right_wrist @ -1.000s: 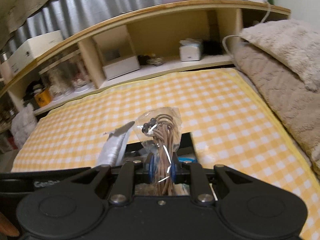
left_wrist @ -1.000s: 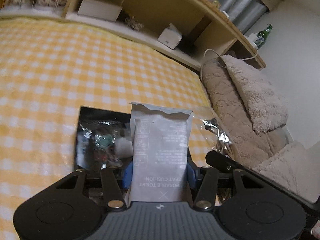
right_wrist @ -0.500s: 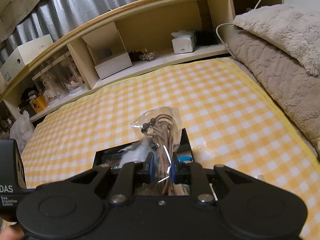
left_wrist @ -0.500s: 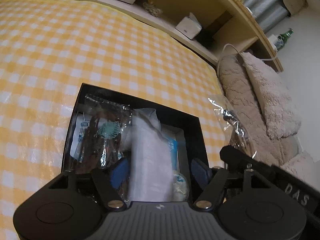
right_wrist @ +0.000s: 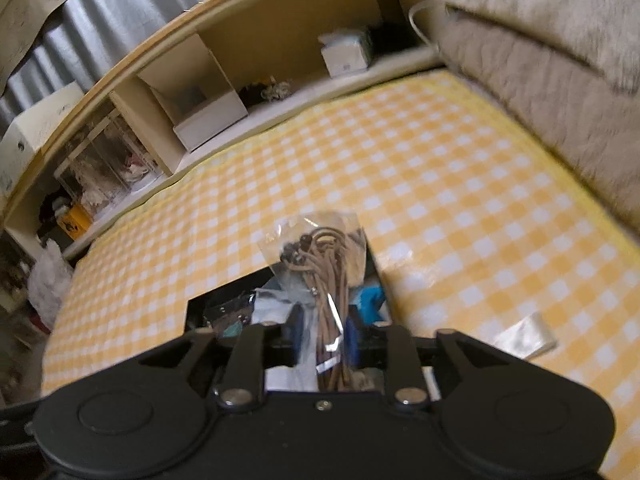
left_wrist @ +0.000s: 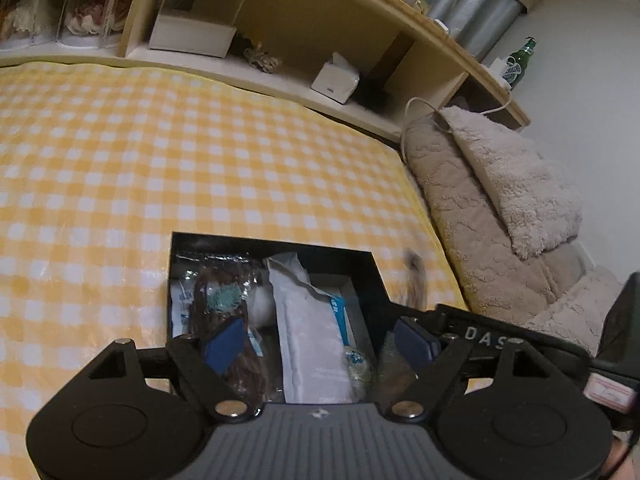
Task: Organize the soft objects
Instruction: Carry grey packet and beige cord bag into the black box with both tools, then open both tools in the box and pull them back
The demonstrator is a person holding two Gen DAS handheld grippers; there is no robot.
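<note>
2 sets of jaws opening: left gripper (left_wrist: 320,344) empty, right gripper (right_wrist: 322,340) around cord bag (right_wrist: 326,268).

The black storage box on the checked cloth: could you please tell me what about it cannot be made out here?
- Black storage box, left wrist view: near end hidden behind the left gripper.
- Clear bag of tan cords, right wrist view: motion blur; the right gripper hides its lower end.
- Flat white packet: print too small.
</note>
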